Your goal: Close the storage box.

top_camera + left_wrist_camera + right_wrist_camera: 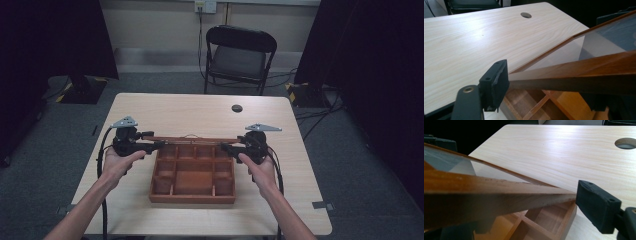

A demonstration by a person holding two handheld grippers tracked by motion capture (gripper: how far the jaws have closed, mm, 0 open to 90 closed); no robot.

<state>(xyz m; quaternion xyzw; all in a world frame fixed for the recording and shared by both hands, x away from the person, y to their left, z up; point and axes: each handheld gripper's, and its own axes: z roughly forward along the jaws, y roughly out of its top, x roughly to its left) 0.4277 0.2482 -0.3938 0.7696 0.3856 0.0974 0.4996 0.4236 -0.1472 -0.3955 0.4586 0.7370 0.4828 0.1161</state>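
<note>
High view: at frame centre, the left gripper [150, 146] and right gripper [229, 146] pinch opposite ends of the glazed lid [192, 139], raised over the compartment box [192, 176]. Both grips look loosening; the lid could drop and slam.

A compartmented box [192, 177] is set on the surface [200, 112], near the front edge and about midway between the sides. A framed lid [192, 140] is raised over the box's far edge, with the compartments exposed before it. The left tongs [150, 142] are placed at the lid's left end, the right tongs [227, 146] at its right end. A round hole [237, 108] is found in the surface behind the box, to the right. A chair [239, 57] is stood on the floor behind the surface.
</note>
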